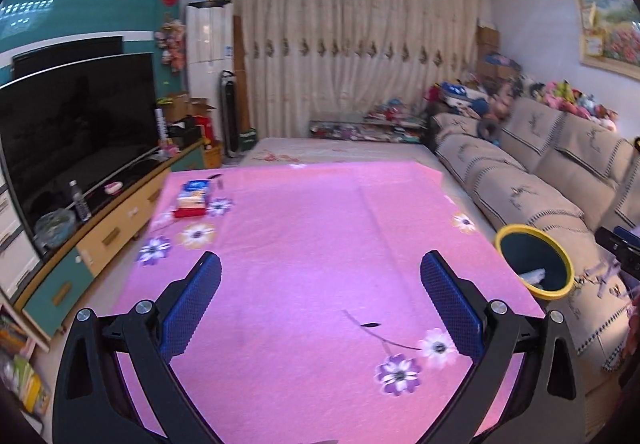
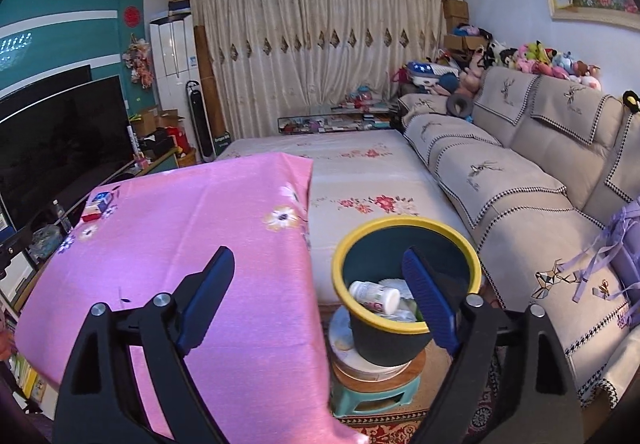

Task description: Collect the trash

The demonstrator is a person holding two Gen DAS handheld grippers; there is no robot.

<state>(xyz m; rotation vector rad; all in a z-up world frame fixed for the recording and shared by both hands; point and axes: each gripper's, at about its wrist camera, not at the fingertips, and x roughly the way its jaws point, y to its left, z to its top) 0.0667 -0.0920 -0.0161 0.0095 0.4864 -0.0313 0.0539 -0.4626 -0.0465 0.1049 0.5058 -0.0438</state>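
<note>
A dark bin with a yellow rim (image 2: 406, 348) stands on a stool beside the pink-clothed table (image 2: 168, 244). Inside it lie a white bottle (image 2: 374, 296) and crumpled paper. My right gripper (image 2: 320, 264) hangs open above the table edge and the bin, nothing between its blue pads. In the left wrist view my left gripper (image 1: 320, 268) is wide open over the pink cloth (image 1: 320, 224), also with nothing in it. The bin (image 1: 534, 262) shows at the table's right side. A blue-and-white packet on a red box (image 1: 194, 198) sits at the table's far left corner.
A beige sofa (image 2: 520, 184) runs along the right, with plush toys on its back. A low bed with floral cover (image 2: 360, 172) lies beyond the table. A TV (image 1: 76, 132) on a long cabinet stands at the left. Curtains close off the far wall.
</note>
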